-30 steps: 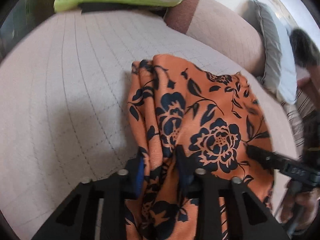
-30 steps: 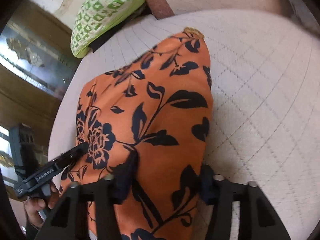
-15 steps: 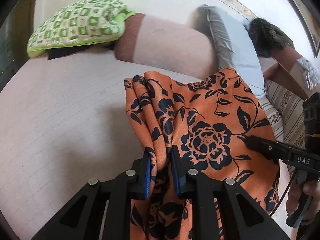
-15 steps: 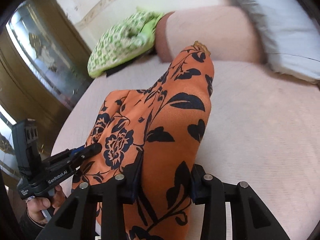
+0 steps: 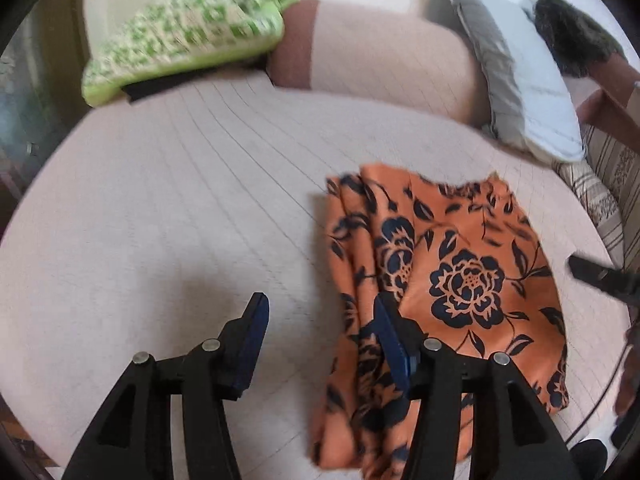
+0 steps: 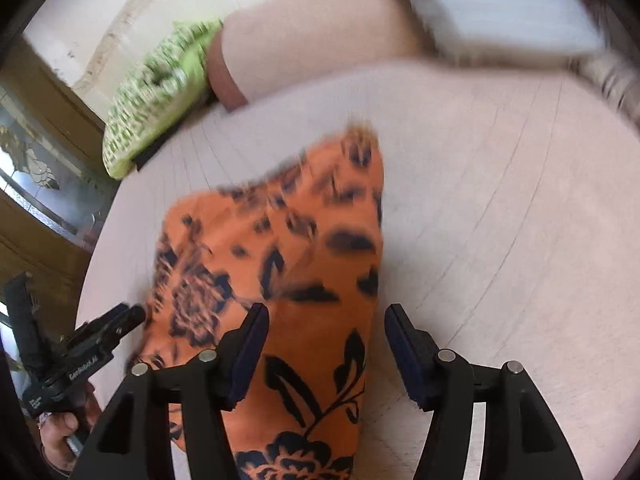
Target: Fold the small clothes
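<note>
An orange garment with a dark floral print (image 5: 448, 280) lies folded on the pale quilted bed (image 5: 180, 208). My left gripper (image 5: 320, 312) hangs above its left edge, jaws opening, with only bed cover between the pads; the right finger stands over the cloth. In the right wrist view the same garment (image 6: 288, 264) spreads below my right gripper (image 6: 326, 322), whose jaws are opening and stand apart from the cloth. The left gripper's tip (image 6: 120, 320) shows at that view's left edge, and the right one's tip (image 5: 600, 276) at the other view's right edge.
A green patterned pillow (image 5: 188, 40) lies at the far left of the bed. A pink bolster (image 5: 384, 52) and a grey-white pillow (image 5: 516, 80) line the headboard side. A striped cloth (image 5: 608, 196) lies at the right edge. A wooden cabinet with glass (image 6: 36, 176) stands left.
Both grippers let go of the orange garment and opened. The cloth dropped flat onto the bed, and both grippers pulled up and back from it.
</note>
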`<state>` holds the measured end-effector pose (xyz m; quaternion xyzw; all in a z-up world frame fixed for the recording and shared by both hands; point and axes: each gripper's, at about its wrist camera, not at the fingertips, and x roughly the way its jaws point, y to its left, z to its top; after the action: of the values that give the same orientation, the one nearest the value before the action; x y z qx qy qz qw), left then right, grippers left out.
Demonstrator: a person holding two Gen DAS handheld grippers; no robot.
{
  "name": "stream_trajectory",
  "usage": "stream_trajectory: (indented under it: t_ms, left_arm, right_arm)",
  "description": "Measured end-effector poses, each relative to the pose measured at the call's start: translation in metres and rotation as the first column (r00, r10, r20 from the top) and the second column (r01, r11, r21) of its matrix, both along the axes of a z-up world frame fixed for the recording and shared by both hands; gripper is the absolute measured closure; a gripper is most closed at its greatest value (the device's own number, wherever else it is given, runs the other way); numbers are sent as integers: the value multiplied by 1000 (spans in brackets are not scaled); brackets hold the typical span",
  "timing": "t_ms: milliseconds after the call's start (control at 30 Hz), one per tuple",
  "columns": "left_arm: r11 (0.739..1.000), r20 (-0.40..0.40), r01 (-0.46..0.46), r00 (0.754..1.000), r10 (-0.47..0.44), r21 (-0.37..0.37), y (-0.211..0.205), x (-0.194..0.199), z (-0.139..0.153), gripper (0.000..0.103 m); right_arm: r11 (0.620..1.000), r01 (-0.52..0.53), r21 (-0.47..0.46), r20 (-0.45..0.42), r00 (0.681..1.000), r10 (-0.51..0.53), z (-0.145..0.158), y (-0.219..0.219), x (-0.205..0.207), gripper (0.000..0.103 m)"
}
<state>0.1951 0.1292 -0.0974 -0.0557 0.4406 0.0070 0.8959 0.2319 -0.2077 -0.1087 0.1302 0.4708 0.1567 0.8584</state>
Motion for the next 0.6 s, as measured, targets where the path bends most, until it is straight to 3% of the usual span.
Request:
stream_trajectory:
  t_ms: [67, 167, 233, 333, 367, 467, 600]
  left_arm:
    - [1000, 21, -12, 1000, 11, 17, 7, -12, 5, 47]
    - [1000, 12, -8, 1000, 8, 11, 15, -17, 5, 47]
    - [1000, -5, -2, 1000, 2, 18, 13, -18, -3, 47]
    - [1000, -29, 1, 1000, -1, 2, 10, -23, -6, 47]
    - [1000, -25, 5, 1000, -5, -4, 13, -26, -5, 47]
    - [1000, -5, 18, 1000, -18, -1, 10, -29, 2, 47]
    - [999, -3, 33, 999, -33, 13, 5, -24, 1, 46]
  right_arm:
    - [997, -30, 73, 65, 998, 26, 27, 12, -4, 38]
    - [979, -103, 174, 98, 991, 87, 39, 25, -24, 32]
    - [966, -147, 211, 57, 989, 138, 24, 37, -33, 29]
    - [979, -136, 151, -130, 979, 156, -39, 50, -25, 29]
    - [978, -120, 168, -112, 984, 140, -41, 47, -27, 29]
    - [977, -110, 181, -97, 987, 129, -19, 44, -26, 29]
    - [978, -131, 161, -9, 991, 134, 14, 39, -18, 29]
